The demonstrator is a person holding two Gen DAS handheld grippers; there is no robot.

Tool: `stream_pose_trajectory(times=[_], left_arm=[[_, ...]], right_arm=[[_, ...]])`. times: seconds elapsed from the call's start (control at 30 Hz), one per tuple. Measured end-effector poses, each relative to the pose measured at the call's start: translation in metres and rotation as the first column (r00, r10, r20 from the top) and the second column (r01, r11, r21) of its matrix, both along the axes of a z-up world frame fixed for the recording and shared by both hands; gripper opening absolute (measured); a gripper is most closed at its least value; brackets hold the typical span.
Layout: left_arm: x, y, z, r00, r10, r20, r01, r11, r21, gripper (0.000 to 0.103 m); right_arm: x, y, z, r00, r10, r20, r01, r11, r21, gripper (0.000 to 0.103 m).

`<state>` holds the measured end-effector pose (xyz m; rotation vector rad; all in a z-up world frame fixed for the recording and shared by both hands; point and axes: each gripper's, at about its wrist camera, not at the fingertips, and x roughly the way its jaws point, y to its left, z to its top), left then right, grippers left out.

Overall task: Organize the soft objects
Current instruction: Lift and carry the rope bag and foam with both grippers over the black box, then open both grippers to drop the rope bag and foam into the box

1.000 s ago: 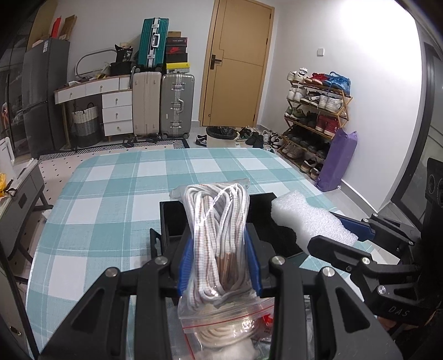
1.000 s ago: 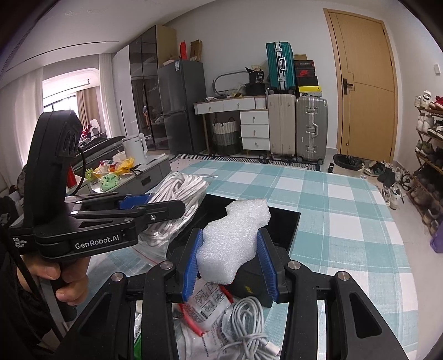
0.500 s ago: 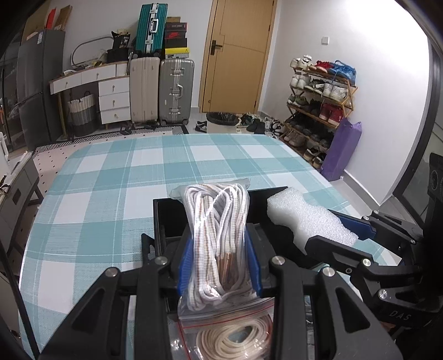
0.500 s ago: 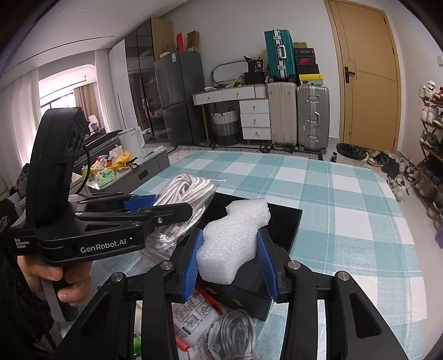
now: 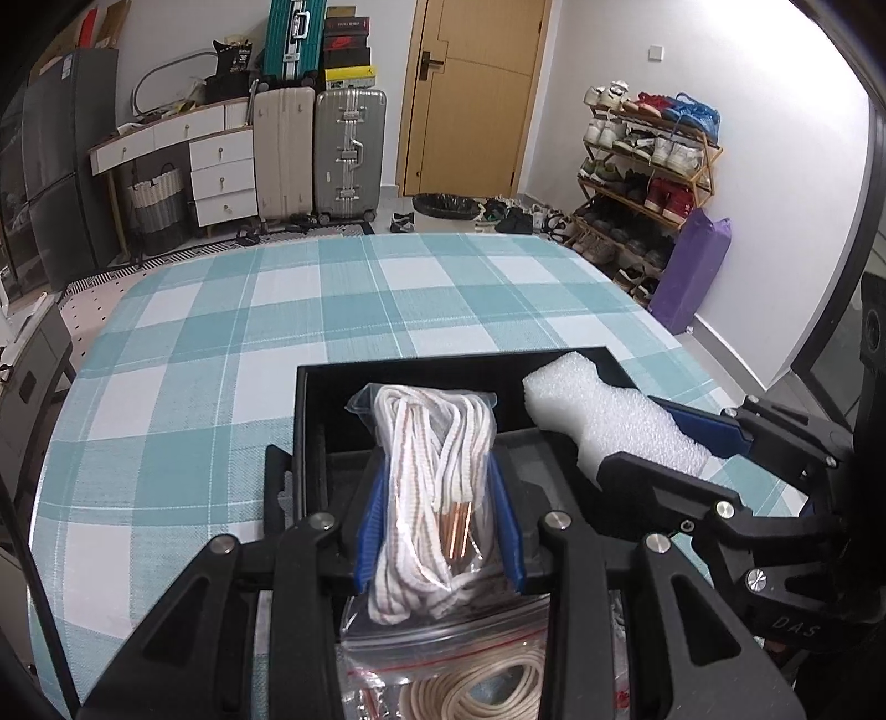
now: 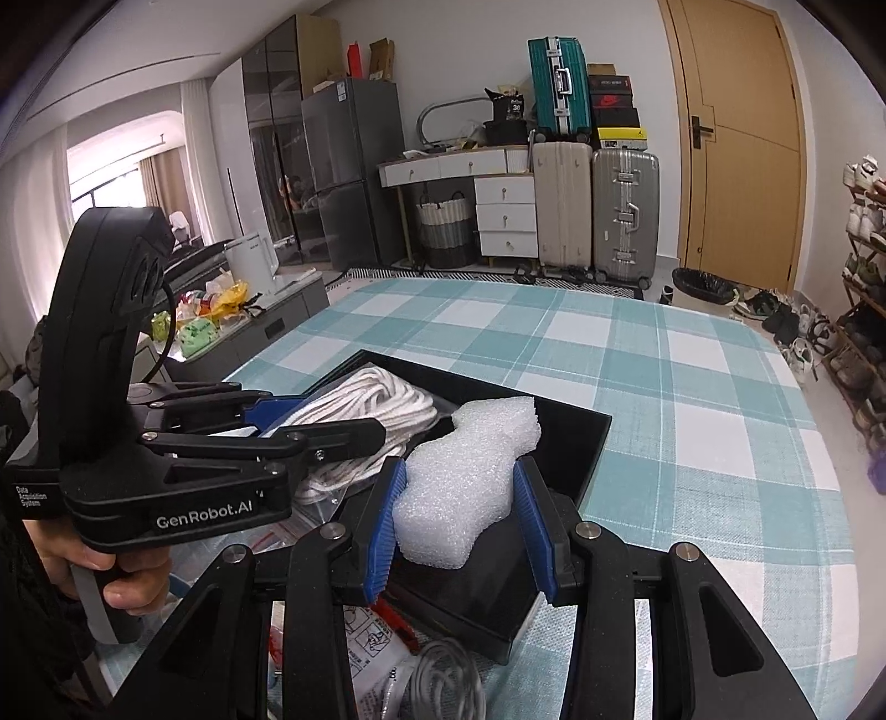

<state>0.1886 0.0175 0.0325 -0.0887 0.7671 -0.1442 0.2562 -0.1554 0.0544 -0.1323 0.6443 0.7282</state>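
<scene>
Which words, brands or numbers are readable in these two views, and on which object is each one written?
"GenRobot.AI": side of the left tongs, right wrist view.
"Data Acquisition System": small print at the rear of the same tongs.
"DAS": body of the right tongs, left wrist view.
"30": black bag on the desk.
Leaflet near the black tray: too small to read.

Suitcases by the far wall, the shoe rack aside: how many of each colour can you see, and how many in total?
Teal hard-shell suitcase, standing up on the furniture: 1
Beige ribbed hard-shell suitcase, on the floor: 1
Silver ribbed hard-shell suitcase, on the floor beside it: 1
Total: 3
</scene>
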Motion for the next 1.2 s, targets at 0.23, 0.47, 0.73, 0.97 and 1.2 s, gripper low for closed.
stream_pose_trajectory(times=[0.23,0.47,0.73,0.97,1.2], left_arm=[[0.001,-0.001,-0.005,0.999,0.001,-0.035,-0.001,1.0,0.005,0.034],[-0.004,-0.004,-0.005,0.999,0.005,-0.04,-0.004,1.0,0.025,0.034],[-0.007,-0.001,-0.005,0.999,-0.003,-0.033,0.003,1.0,-0.003,0.041],[-0.02,-0.004,0.01,1.0,-0.006,0.012,0.006,1.0,0.025,0.091],[-0.051,0.003,0.027,0.995,0.038,0.092,-0.043,0.998,0.049,0.103]], right_arm=[[0.008,0.003,-0.007,1.0,0.01,-0.03,-0.011,0.999,-0.034,0.04],[0.01,0.001,-0.01,0.999,0.02,-0.045,-0.022,0.999,-0.043,0.04],[0.011,0.002,-0.011,0.998,0.043,-0.052,-0.046,0.998,-0.051,0.045],[-0.008,-0.015,0.004,1.0,0.018,0.006,-0.018,1.0,-0.021,0.086],[-0.032,-0.052,0.01,0.998,-0.062,0.02,0.062,0.998,0.01,0.102]])
